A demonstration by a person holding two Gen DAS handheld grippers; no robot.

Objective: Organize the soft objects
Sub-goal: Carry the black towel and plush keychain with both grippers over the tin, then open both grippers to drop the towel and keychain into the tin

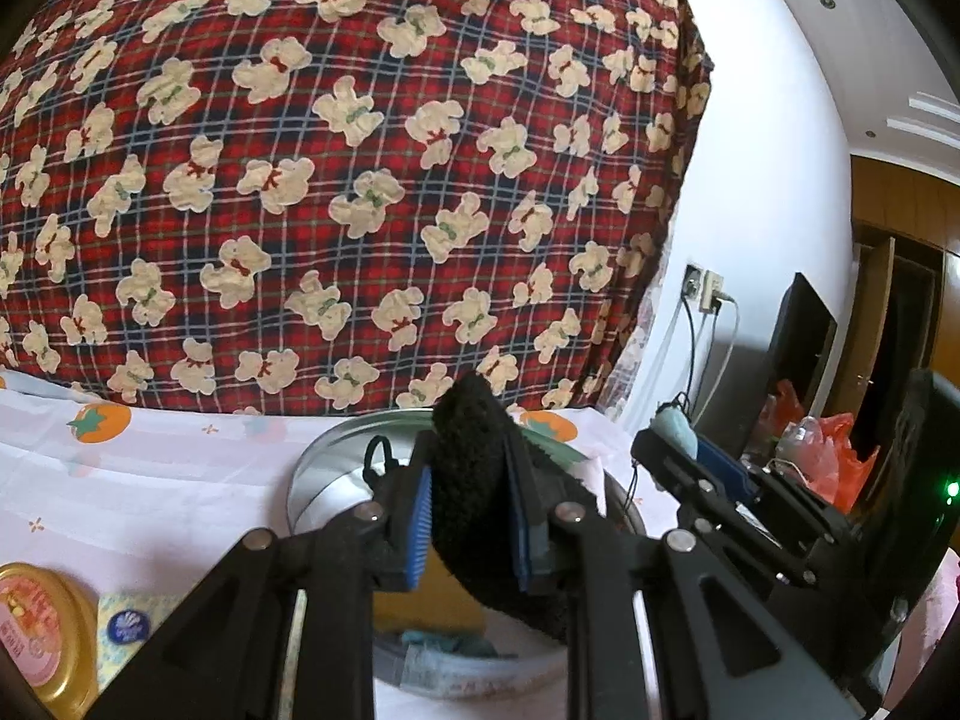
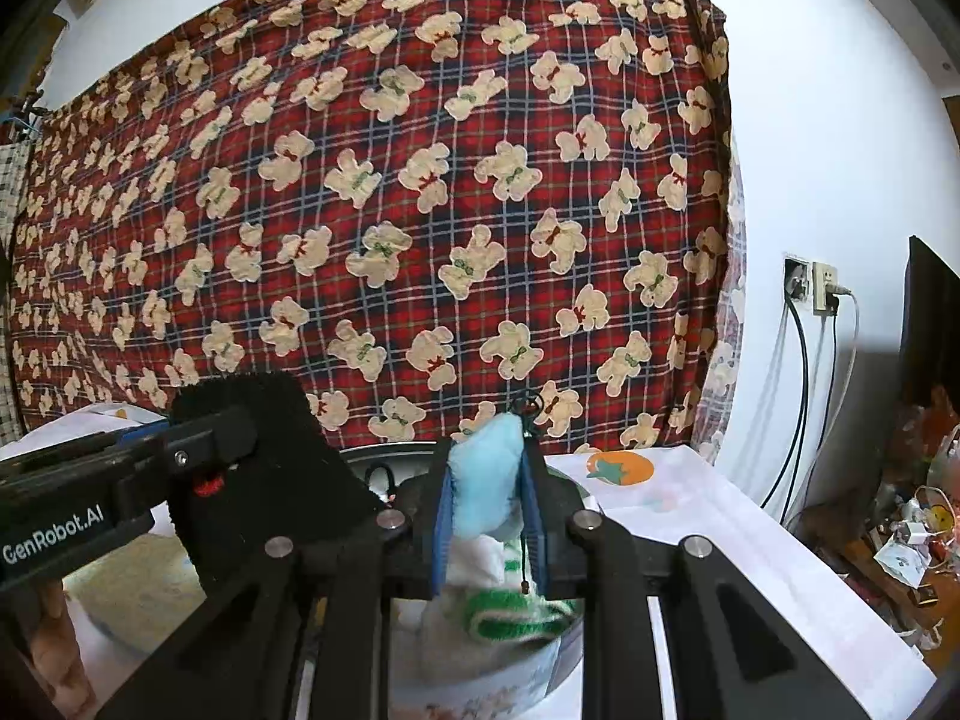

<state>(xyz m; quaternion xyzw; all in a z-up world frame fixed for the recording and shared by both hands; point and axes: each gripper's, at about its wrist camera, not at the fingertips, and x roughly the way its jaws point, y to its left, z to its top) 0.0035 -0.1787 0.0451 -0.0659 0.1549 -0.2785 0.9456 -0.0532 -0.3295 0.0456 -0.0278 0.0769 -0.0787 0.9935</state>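
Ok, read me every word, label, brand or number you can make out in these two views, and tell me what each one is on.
"GenRobot.AI": white lettering on the side of the left gripper, seen in the right wrist view.
Gold tin lid: pink label with print, too blurred to read.
Round blue sticker: white mark, too small to read.
Nothing else is legible.

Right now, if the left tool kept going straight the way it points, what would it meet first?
Probably the round metal tin just ahead, or, passing above it, the bear-print plaid cloth behind; depth is unclear. The left tool holds a black cloth.
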